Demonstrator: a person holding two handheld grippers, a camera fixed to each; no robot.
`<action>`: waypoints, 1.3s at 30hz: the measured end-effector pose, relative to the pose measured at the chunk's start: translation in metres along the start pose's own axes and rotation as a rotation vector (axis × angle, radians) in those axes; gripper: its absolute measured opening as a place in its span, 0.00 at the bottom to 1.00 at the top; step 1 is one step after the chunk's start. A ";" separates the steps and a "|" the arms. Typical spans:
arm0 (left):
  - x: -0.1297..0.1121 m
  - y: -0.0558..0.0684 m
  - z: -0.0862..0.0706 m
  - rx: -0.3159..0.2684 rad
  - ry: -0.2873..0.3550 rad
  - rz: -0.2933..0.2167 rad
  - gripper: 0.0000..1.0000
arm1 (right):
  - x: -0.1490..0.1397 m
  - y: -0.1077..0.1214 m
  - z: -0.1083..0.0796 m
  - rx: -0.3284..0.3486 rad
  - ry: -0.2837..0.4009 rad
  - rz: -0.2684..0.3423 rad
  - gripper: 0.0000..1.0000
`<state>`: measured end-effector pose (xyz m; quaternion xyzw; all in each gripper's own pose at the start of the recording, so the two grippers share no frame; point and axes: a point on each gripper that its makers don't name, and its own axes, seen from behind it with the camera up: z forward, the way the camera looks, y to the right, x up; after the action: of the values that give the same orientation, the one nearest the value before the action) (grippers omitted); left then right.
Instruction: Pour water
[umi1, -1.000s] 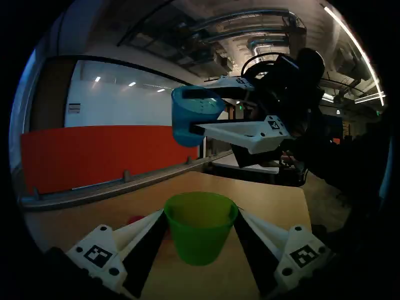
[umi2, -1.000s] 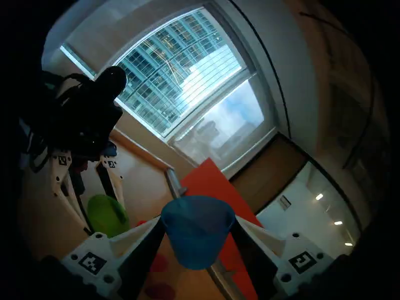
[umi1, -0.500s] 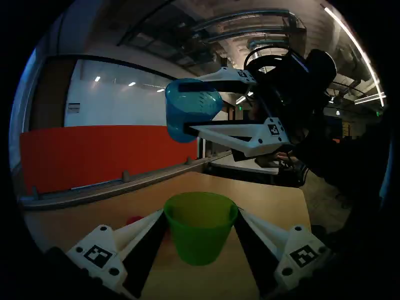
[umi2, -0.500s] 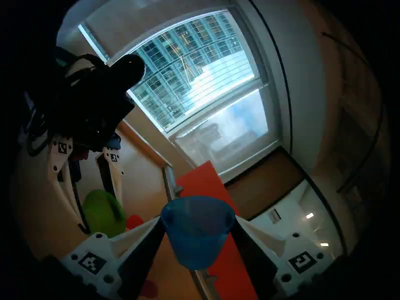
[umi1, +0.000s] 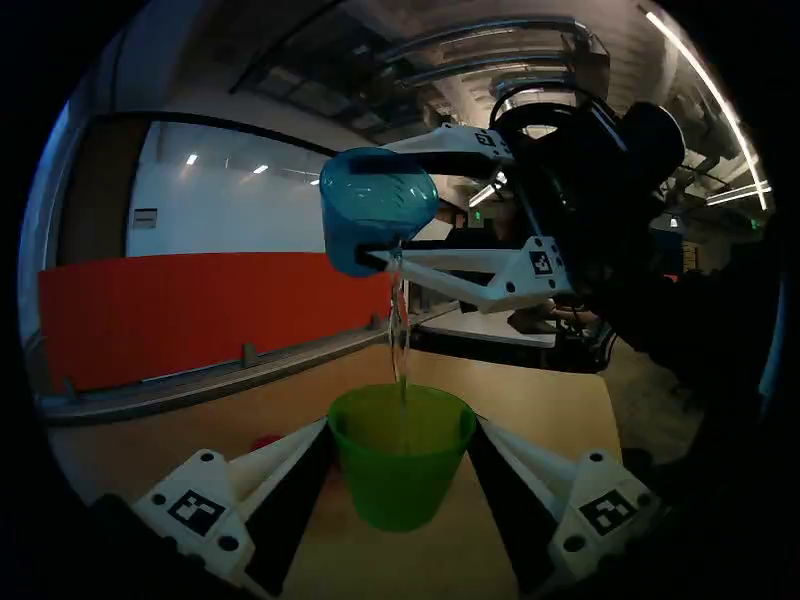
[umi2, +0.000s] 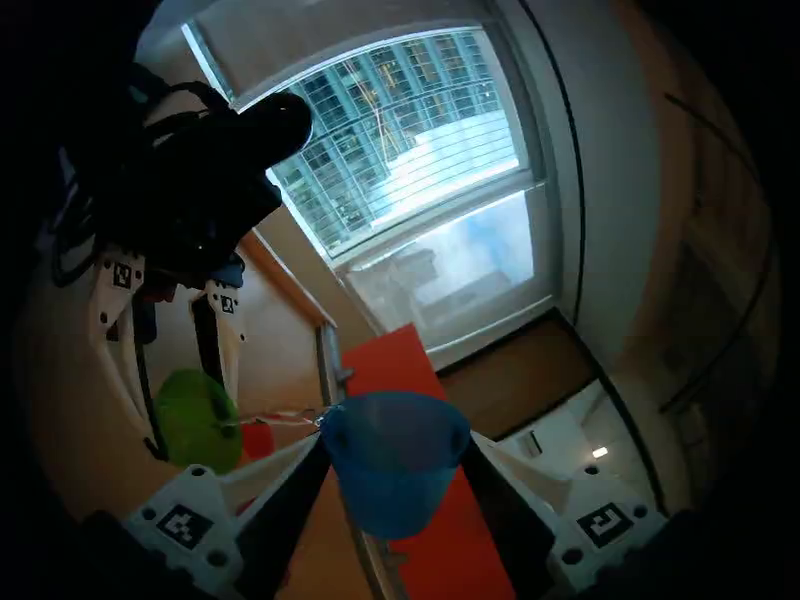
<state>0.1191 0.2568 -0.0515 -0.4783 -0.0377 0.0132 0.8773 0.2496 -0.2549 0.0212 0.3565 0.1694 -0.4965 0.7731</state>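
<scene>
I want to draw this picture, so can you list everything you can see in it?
table: one, light wood, at the bottom
green cup: one, green, upright, low in the middle
blue cup: one, blue, tipped above the green cup
water: one stream, clear, falling from blue cup into green cup
red spot: one, red, on the table
wall panel: one, orange, behind the table
window: one, bright, buildings outside
left hand-held gripper: one, white, holding green cup
right hand-held gripper: one, white, holding blue cup

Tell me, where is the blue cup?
Left gripper view: the blue cup hangs tilted in the right gripper, above the green cup in the left gripper.
</scene>
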 end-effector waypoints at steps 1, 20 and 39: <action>0.000 0.000 0.000 0.000 -0.001 0.001 0.87 | 0.000 0.001 0.000 -0.002 -0.001 -0.005 0.91; 0.000 0.000 0.000 -0.002 -0.002 0.005 0.87 | 0.002 0.015 0.002 -0.030 0.007 -0.096 0.91; 0.001 -0.003 0.000 -0.002 0.001 0.006 0.87 | 0.004 0.024 0.006 -0.048 0.011 -0.183 0.91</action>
<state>0.1202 0.2555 -0.0488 -0.4792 -0.0360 0.0154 0.8769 0.2726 -0.2555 0.0321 0.3237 0.2173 -0.5588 0.7320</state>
